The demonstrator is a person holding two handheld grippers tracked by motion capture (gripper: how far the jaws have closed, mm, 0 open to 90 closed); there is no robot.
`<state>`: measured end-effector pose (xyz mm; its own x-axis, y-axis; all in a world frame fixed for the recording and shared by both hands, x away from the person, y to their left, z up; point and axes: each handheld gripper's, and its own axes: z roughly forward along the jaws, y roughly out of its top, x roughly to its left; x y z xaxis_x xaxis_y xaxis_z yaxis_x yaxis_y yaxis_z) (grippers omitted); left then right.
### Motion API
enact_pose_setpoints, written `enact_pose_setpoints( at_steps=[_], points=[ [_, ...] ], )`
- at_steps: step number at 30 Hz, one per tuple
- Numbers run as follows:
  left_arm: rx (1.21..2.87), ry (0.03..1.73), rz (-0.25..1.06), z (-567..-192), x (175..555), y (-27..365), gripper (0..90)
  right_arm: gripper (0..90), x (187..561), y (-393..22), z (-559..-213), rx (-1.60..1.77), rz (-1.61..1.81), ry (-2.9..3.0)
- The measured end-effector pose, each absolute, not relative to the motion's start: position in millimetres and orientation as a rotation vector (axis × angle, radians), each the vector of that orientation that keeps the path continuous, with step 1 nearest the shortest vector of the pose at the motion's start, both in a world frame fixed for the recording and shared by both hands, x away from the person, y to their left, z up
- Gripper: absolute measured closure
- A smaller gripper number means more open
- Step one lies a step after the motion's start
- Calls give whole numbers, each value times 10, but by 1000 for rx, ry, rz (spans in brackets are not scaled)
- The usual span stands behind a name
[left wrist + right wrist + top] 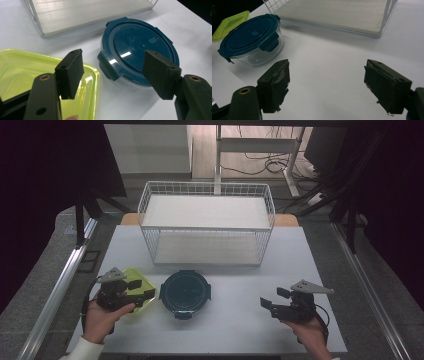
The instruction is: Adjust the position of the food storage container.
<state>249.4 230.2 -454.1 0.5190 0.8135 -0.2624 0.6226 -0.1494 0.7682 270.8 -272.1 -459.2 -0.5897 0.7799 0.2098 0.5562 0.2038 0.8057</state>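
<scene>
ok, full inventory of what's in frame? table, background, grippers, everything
Round container: 1, clear body with dark blue clip lid, front centre of table.
Square container: 1, yellow-green, left of the round one, partly under the left gripper.
Wire rack: 1, white, two shelves, back centre of table, both shelves bare.
Table: 1, white top.
Desk frame: 1, white, on the floor behind the table, with cables beside it.
Left gripper: 1, black, jaws open, over the square container, holding nothing.
Right gripper: 1, black, jaws open, front right over bare table, holding nothing.
Hands: 2, one on each gripper, left hand, right hand.
</scene>
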Motion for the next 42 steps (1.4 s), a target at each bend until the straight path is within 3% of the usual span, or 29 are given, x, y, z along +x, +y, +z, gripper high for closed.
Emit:
enact_pose_setpoints(
  at_steps=[20, 35, 39, 40, 42],
  points=[
    [1872, 1149, 286, -4455, 2492, 2276, 322, 186, 2734, -2793, -4575, 1319, 1321, 2200],
    [1913, 1112, 320, -4236, 2470, 2227, 388, 197, 2681, -2721, -4551, 1318, 1320, 2204],
    [1938, 1135, 315, -4244, 2555, 2235, 429, 198, 2685, -2699, -4554, 1312, 1325, 2214],
    [1945, 1143, 317, -4252, 2580, 2235, 489, 198, 2686, -2696, -4561, 1313, 1325, 2216],
    [1953, 1162, 308, -4274, 2625, 2236, 524, 198, 2683, -2696, -4574, 1314, 1311, 2226]
  ],
)
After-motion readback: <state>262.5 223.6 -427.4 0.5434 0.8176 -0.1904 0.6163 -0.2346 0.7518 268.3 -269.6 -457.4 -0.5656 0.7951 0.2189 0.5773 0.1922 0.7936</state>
